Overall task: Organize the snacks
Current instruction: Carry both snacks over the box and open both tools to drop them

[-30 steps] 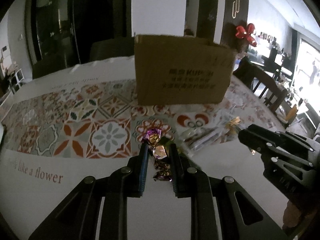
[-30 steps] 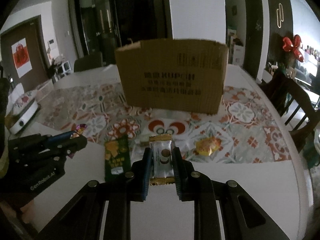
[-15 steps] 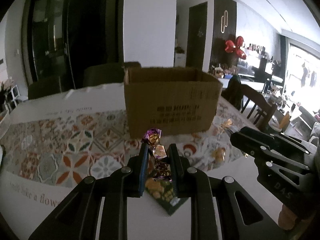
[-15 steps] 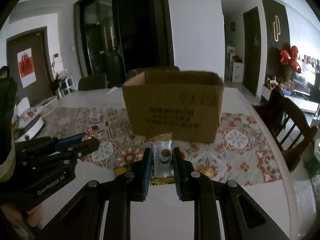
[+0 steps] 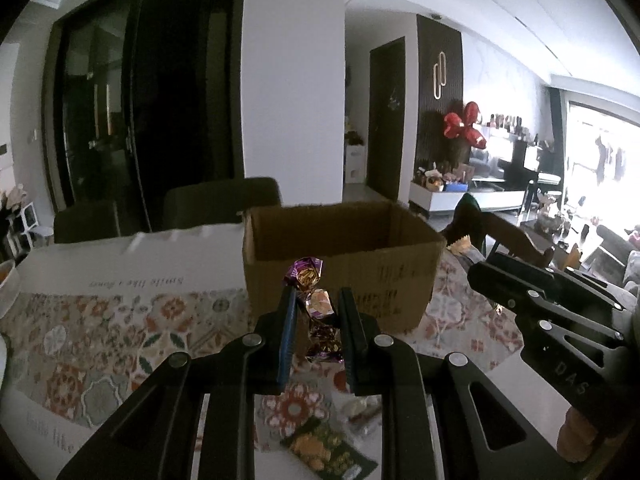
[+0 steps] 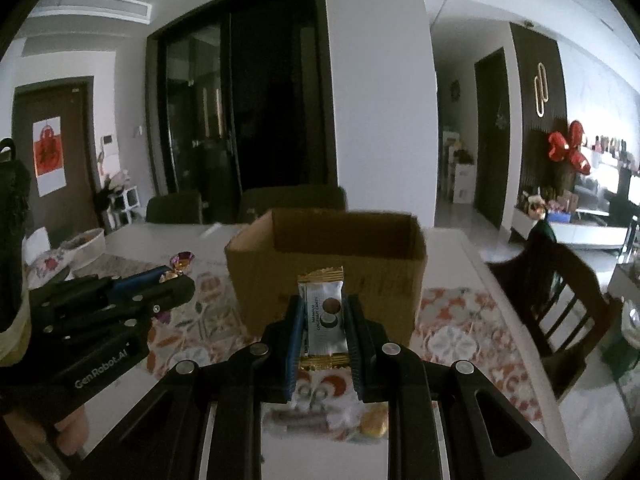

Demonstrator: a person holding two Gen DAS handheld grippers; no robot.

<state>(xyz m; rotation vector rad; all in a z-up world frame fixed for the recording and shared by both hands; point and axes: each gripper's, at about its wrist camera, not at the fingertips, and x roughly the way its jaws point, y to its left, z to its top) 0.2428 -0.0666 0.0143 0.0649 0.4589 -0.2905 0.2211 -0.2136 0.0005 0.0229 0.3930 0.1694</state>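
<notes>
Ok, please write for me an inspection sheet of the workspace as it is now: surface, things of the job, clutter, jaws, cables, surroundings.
Surface: table with a flower-patterned cloth, white at the edges.
Job's things: open cardboard box, upright, at mid-table; purple-wrapped candies and a white snack bar, both held; a green packet, a clear wrapper and a yellow candy lie on the cloth.
Clutter: a flowered bowl at the far left.
Grippers: left gripper jaws shut on the candies; right gripper jaws shut on the bar; both above the table, before the box.
Cables: nothing seen.
Surroundings: dark chairs behind the table, a wooden chair at the right, dark glass doors, a red ornament.
</notes>
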